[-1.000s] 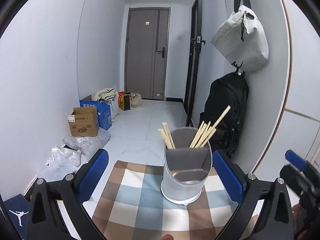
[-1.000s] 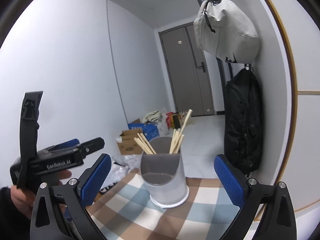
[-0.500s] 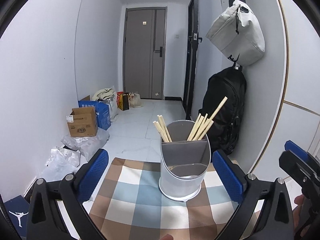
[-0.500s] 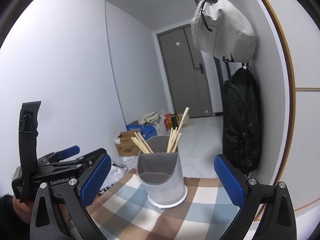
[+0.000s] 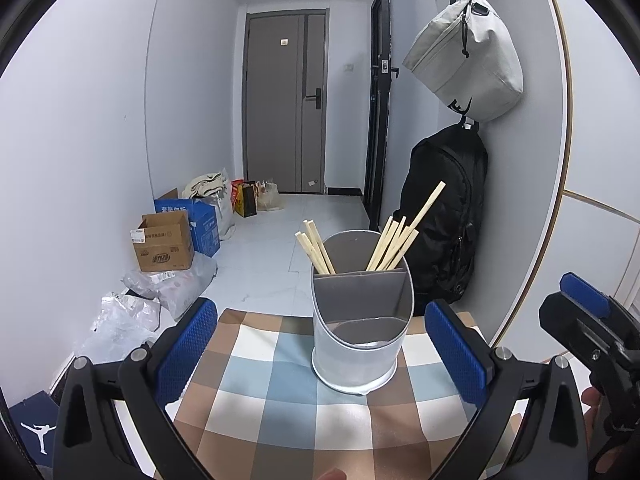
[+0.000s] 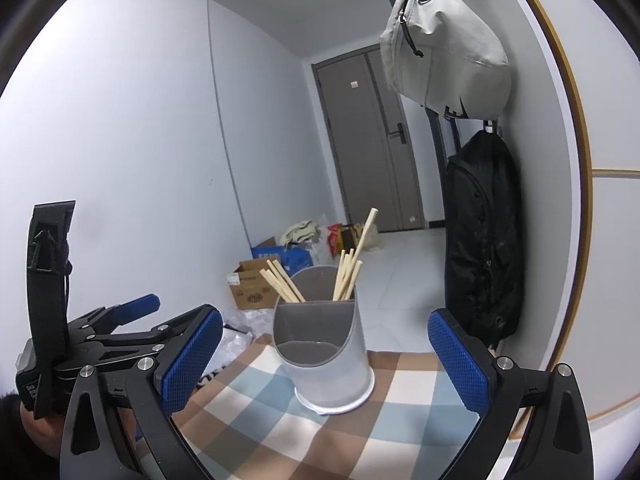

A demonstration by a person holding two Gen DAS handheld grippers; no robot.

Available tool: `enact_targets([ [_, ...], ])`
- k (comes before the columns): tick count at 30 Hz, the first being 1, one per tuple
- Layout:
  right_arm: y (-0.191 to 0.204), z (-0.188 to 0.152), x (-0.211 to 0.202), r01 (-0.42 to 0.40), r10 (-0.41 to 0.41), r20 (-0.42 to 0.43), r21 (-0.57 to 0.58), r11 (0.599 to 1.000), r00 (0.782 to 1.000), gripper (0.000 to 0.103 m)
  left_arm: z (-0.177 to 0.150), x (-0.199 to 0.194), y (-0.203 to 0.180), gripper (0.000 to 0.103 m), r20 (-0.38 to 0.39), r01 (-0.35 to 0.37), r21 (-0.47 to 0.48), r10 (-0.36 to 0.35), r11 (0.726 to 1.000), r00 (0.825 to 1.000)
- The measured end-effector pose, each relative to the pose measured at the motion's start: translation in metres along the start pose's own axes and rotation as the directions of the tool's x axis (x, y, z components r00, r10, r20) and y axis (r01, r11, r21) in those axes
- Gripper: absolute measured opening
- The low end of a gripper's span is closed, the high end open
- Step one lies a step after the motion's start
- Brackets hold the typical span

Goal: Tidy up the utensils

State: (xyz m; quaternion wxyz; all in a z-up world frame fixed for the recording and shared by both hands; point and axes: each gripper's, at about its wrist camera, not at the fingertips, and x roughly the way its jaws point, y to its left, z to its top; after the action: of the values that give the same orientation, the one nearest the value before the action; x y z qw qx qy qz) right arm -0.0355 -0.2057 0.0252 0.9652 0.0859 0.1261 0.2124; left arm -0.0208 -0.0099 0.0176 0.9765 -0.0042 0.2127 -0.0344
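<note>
A checked cloth (image 5: 280, 392) (image 6: 280, 420) covers the surface under both claws, reaching from between their fingers out to its far edge, where the hallway floor begins. Beyond that edge, past the right side of each claw, a black backpack (image 5: 444, 216) (image 6: 480, 240) hangs against the wall, with a pale grey bag (image 5: 468, 56) (image 6: 444, 52) hooked above it. Far ahead stands a grey door (image 5: 286, 100) (image 6: 376, 136), and off past the left fingers lie cardboard boxes (image 5: 164, 244) (image 6: 250, 284) and crumpled plastic on the floor.

The holder (image 5: 360, 320) (image 6: 326, 352), a grey divided tub, stands upright on the cloth straight ahead of both claws, out beyond the fingertips and touching neither. Its low front pocket faces the claws; I cannot tell what lies in it.

The left claw (image 5: 320, 356) is spread wide, its blue pads on either side of the holder in its own view, and it grips nothing. The right claw (image 6: 326, 360) is just as wide apart and grips nothing. Each claw shows at the edge of the other's view, held side by side near the cloth's near edge.

The chopsticks (image 5: 392, 236) (image 6: 348, 268) stand in the holder's two rear pockets: a small bunch leaning left in the left pocket, a larger bunch leaning right in the right pocket, one stick poking well above the rest.
</note>
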Motion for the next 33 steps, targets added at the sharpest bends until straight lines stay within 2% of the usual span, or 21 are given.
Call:
enact_targets([
  [13,-0.0015,0.0008,-0.0006,0.002,-0.002,-0.007,0.003,1.0,1.0,0.103,-0.0008,-0.0003,-0.0013,0.101,0.004,-0.031,-0.004,0.031,1.0,1.0],
  [33,-0.0018,0.0007,0.0002,0.004,-0.004,-0.006,0.01,1.0,1.0,0.103,-0.0014,-0.004,-0.0045,0.101,0.019,-0.021,0.008,0.021,1.0,1.0],
])
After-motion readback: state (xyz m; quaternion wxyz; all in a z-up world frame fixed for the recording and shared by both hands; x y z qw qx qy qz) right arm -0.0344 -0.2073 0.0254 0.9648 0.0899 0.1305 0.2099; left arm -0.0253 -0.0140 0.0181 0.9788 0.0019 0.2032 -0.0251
